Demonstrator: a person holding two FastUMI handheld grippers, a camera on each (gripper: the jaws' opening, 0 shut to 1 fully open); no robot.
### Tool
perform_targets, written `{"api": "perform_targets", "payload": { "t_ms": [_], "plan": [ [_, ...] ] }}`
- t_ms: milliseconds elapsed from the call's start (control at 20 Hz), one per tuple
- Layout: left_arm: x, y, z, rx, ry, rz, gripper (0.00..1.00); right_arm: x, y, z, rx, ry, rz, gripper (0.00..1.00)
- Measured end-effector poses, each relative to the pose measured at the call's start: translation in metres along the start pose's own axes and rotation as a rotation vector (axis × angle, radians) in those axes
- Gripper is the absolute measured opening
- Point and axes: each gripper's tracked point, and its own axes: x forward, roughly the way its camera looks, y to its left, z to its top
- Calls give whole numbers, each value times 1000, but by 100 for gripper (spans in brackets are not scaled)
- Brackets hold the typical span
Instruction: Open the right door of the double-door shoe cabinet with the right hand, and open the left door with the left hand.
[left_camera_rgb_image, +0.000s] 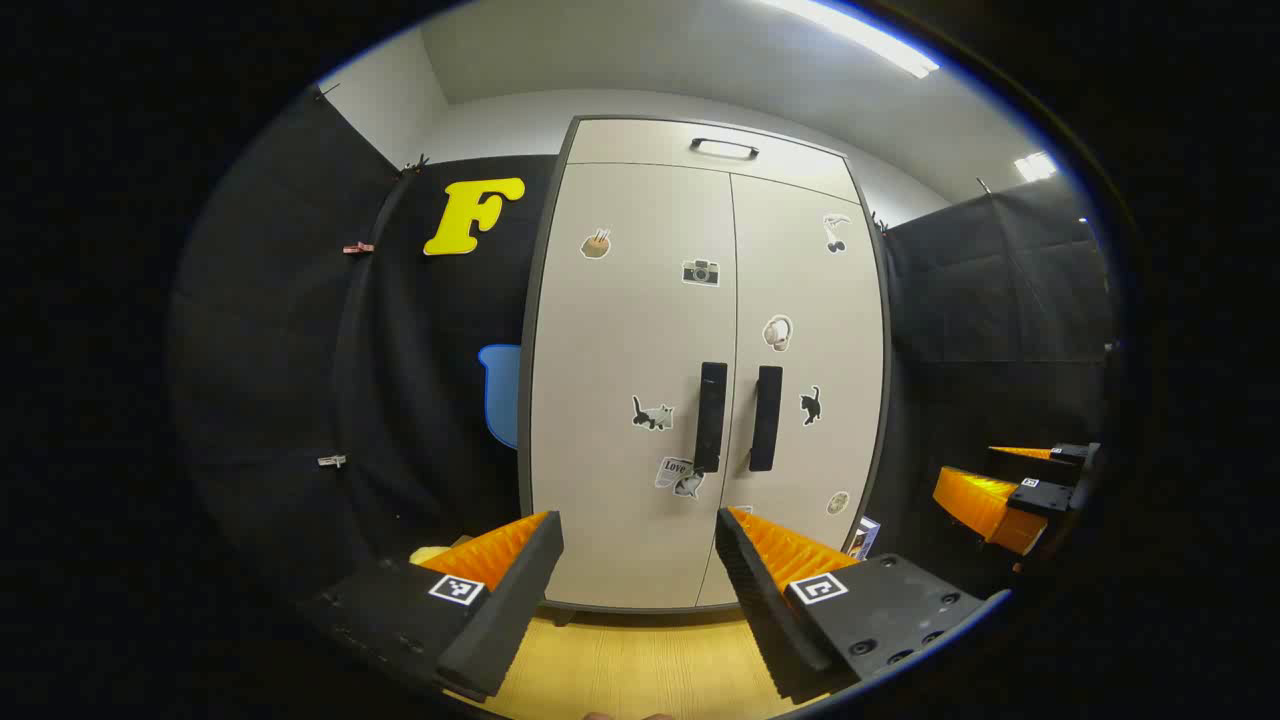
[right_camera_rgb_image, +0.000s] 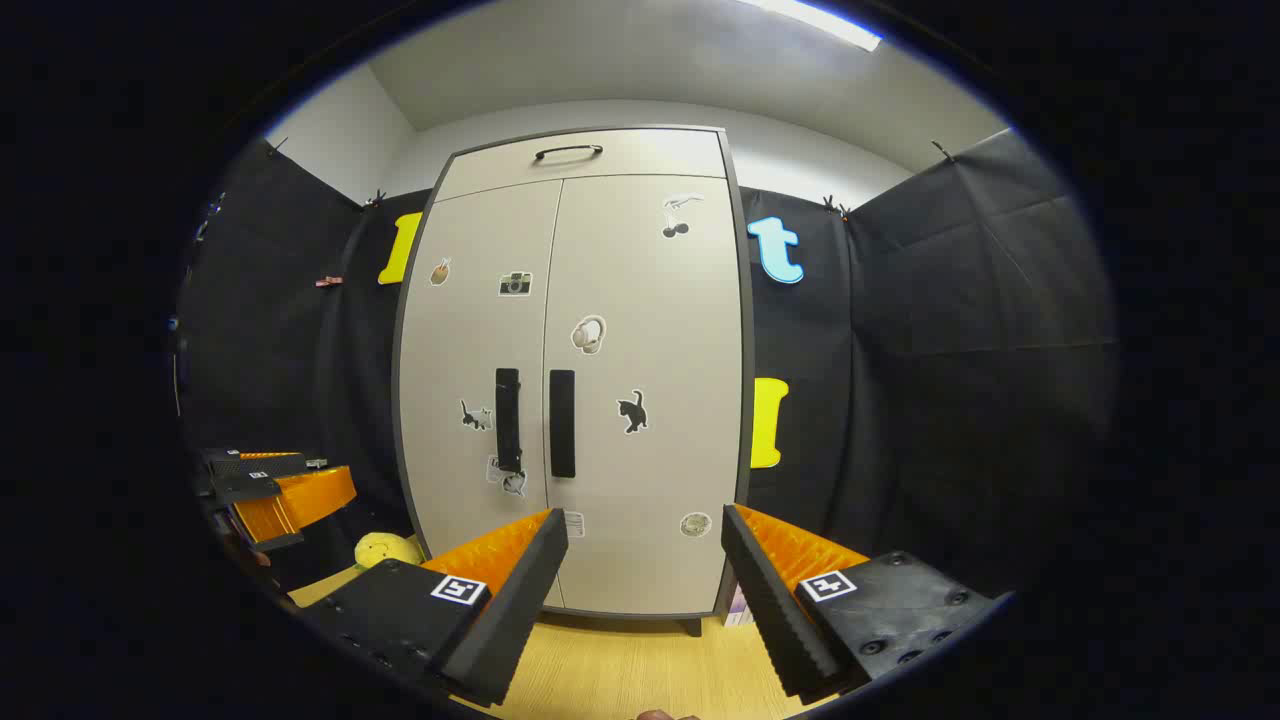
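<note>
Left gripper (left_camera_rgb_image: 638, 560): fingers spread wide, nothing between them, held off the cabinet; in the right gripper view it sits at 9 o'clock (right_camera_rgb_image: 275, 495).
Right gripper (right_camera_rgb_image: 645, 560): fingers likewise parted and empty; in the left gripper view it sits at 3 o'clock (left_camera_rgb_image: 1015, 485).
Shoe cabinet (left_camera_rgb_image: 640, 330): dead ahead at 12 o'clock, both doors closed.
Left door (left_camera_rgb_image: 625, 330): stickers on it, its dark vertical handle (left_camera_rgb_image: 711, 416) beside the centre seam.
Right door (right_camera_rgb_image: 650, 300): handle (right_camera_rgb_image: 562, 423) just right of the seam.
Top drawer (left_camera_rgb_image: 700, 150): closed.
Floor (left_camera_rgb_image: 640, 660): pale wood at 6 o'clock.
Yellow soft object (right_camera_rgb_image: 385, 548): on the floor at 8 o'clock, left of the cabinet.
</note>
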Motion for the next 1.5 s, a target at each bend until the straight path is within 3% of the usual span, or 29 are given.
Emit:
{"api": "perform_targets", "payload": {
  "t_ms": [900, 1500],
  "plan": [
    [0, 3, -15, 21, 35, 4, 95, 7, 5, -14, 16, 56, 4, 98],
    [-7, 10, -21, 28, 47, 15, 95, 34, 36, 7, 49, 50, 58, 98]
  ]
}}
